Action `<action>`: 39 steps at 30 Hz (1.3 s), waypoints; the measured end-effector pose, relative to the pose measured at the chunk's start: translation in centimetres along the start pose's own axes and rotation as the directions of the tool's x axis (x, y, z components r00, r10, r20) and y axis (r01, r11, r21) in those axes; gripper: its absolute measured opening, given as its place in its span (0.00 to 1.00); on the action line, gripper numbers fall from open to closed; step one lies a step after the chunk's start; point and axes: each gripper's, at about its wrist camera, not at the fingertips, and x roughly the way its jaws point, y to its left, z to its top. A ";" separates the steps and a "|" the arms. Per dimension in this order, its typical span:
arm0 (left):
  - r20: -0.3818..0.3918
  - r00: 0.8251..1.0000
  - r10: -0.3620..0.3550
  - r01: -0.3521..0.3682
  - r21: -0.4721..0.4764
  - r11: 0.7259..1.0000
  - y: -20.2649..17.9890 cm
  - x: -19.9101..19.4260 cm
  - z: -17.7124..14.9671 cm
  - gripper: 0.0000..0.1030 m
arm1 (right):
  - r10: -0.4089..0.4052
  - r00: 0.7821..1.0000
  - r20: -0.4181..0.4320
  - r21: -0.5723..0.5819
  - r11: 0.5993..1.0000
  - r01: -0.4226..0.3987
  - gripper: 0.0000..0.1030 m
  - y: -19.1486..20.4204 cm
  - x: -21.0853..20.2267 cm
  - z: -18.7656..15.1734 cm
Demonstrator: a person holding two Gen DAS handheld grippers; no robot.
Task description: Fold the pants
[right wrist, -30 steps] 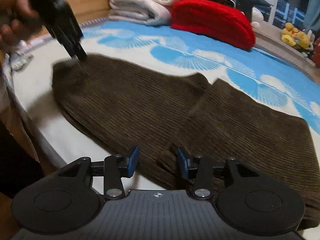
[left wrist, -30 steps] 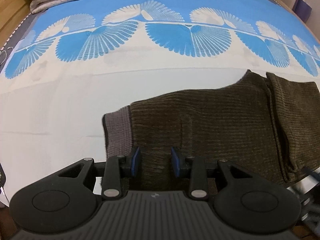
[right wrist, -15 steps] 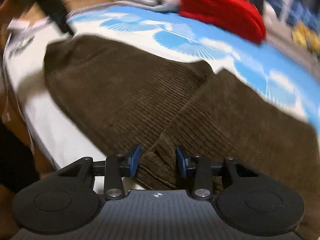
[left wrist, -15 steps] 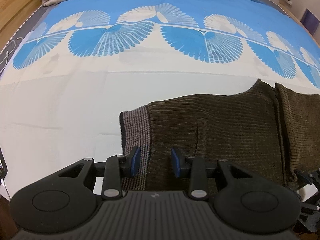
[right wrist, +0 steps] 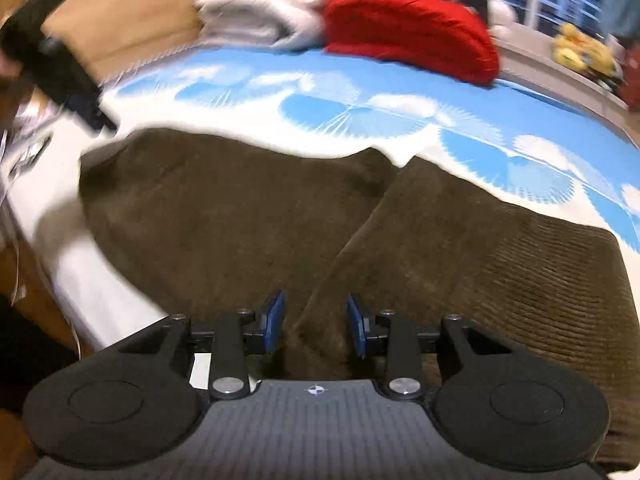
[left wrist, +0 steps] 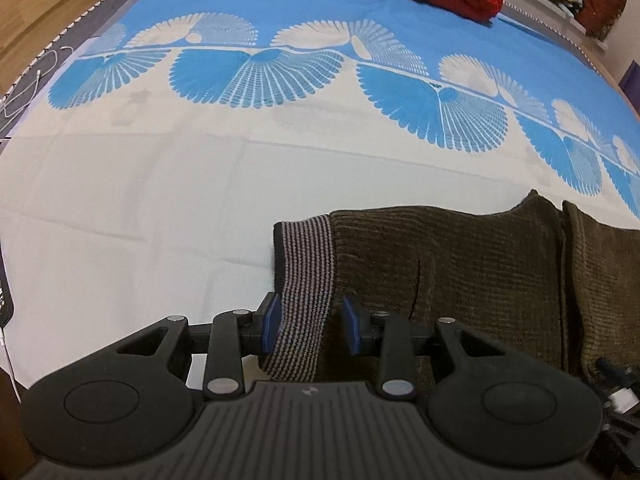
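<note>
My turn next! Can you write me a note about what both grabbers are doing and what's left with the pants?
Left gripper: part open over the striped waistband, not clamped.
Right gripper: jaws closing, cloth between them at the near edge where the legs meet.
Brown pants: spread on the blue-and-white bedspread, legs angled apart.
Done: laid out, grippers placed.
Left: grip both, then probably fold the pants over.

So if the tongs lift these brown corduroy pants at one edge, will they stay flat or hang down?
The brown corduroy pants will probably hang limp: they already drape in soft folds over the bedsheet. The ribbed cloth looks thick, so likely rather heavy and not slippery. The striped waistband curls at its edge, so it may stretch when pulled.
</note>
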 end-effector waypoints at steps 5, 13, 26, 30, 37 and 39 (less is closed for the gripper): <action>0.031 0.999 -0.018 0.019 -0.032 0.999 0.6 -1.0 -0.3 0.37 | -0.005 0.997 -0.071 -0.057 0.998 0.001 0.38 0.5 0.5 -0.3; 0.162 0.986 -0.049 0.055 -0.033 0.998 0.6 -4.2 -1.5 0.37 | 0.005 0.968 0.252 0.150 0.988 -0.045 0.40 -4.6 -7.0 7.1; 0.384 0.920 -0.075 0.097 -0.037 0.995 -1.1 -10.4 -4.8 0.44 | -0.196 0.764 0.614 0.339 0.940 -0.031 0.44 -11.1 -25.3 21.8; 0.389 0.917 -0.086 0.124 -0.075 0.989 -1.4 -11.1 -5.5 0.44 | -0.200 0.689 0.697 0.359 0.929 -0.094 0.48 -10.7 -31.0 25.5; 0.375 0.920 -0.113 0.148 -0.066 0.987 -1.9 -11.4 -6.6 0.44 | -0.260 0.693 0.672 0.348 0.937 0.015 0.60 -11.4 -30.9 23.8; 0.372 0.921 -0.112 0.142 -0.055 0.988 -2.3 -11.5 -7.0 0.44 | -0.283 0.758 0.588 0.358 0.931 0.069 0.60 -12.1 -27.4 21.0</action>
